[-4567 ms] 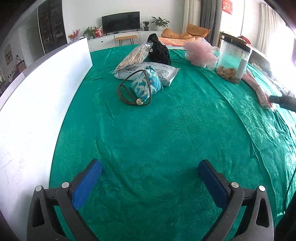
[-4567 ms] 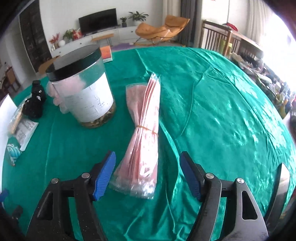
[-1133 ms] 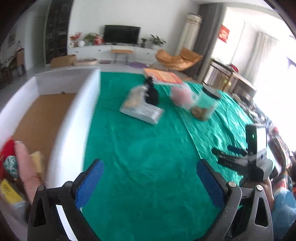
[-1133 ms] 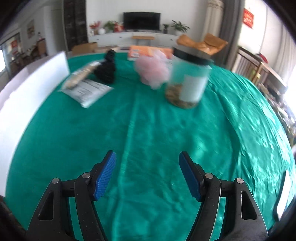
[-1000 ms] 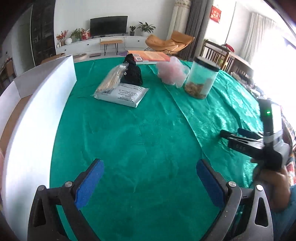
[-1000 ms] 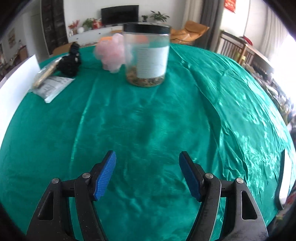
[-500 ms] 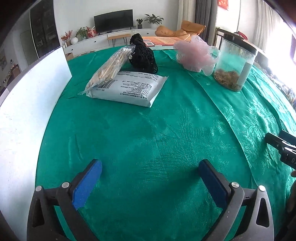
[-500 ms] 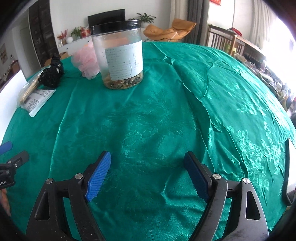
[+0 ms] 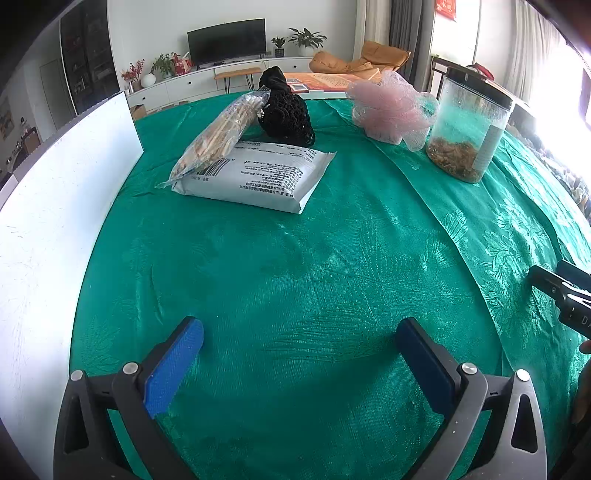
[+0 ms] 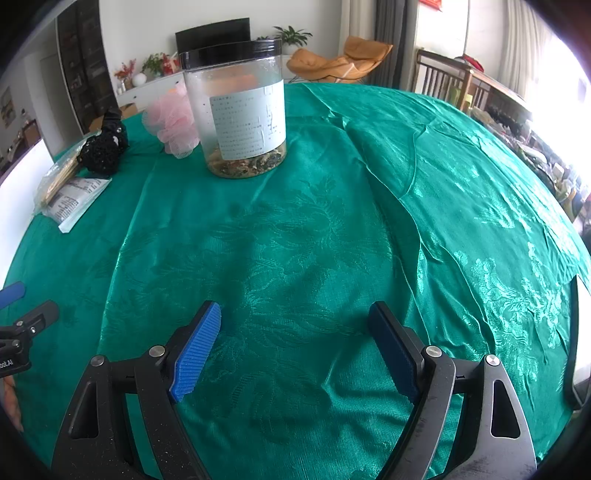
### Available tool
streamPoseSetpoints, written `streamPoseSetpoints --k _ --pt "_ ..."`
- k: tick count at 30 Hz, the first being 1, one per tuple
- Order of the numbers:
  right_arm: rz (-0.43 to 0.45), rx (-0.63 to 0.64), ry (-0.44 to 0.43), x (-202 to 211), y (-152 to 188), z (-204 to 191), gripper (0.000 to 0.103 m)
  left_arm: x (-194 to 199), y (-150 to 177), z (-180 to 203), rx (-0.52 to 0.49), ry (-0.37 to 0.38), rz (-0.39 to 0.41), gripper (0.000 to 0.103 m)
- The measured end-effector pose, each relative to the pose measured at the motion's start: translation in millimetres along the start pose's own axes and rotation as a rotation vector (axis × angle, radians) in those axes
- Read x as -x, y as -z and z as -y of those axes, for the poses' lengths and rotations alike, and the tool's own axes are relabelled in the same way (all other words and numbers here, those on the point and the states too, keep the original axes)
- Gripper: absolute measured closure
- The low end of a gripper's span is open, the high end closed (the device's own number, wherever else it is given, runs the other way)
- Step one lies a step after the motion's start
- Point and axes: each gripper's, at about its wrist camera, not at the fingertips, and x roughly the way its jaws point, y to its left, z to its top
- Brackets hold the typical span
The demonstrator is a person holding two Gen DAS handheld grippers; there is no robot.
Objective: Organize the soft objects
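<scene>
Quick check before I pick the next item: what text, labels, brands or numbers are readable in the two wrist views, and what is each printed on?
White flat printed packet: rows of black print and a barcode, too small to read.
Clear plastic jar with black lid: pale label with lines of print, too blurred to read.
Left gripper body, seen from the right wrist: white letters ending "AI", start cut off.
Right gripper body: a white "D", rest cut off.
Red wall hanging: illegible.

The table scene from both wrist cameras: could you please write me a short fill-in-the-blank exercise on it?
1. The clear jar has a ____ lid.
2. The bundle of sticks leans on the white ____.
3. Both the left gripper and the right gripper are ____ and hold nothing.
4. The mesh sponge beside the jar is ____.

Missing words: black; packet; open; pink
</scene>
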Motion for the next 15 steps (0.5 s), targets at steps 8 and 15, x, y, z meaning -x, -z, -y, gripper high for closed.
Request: streamPoseSetpoints --k 8,15 --pt "0.0 0.0 0.0 -0.1 0.1 -0.2 0.019 0.0 -0.1 -0.2 0.0 0.0 0.0 0.0" --pt "-0.001 0.001 -0.004 -0.4 0.3 -0.6 0.018 0.1 -0.2 -0.2 0.0 0.0 0.0 0.0"
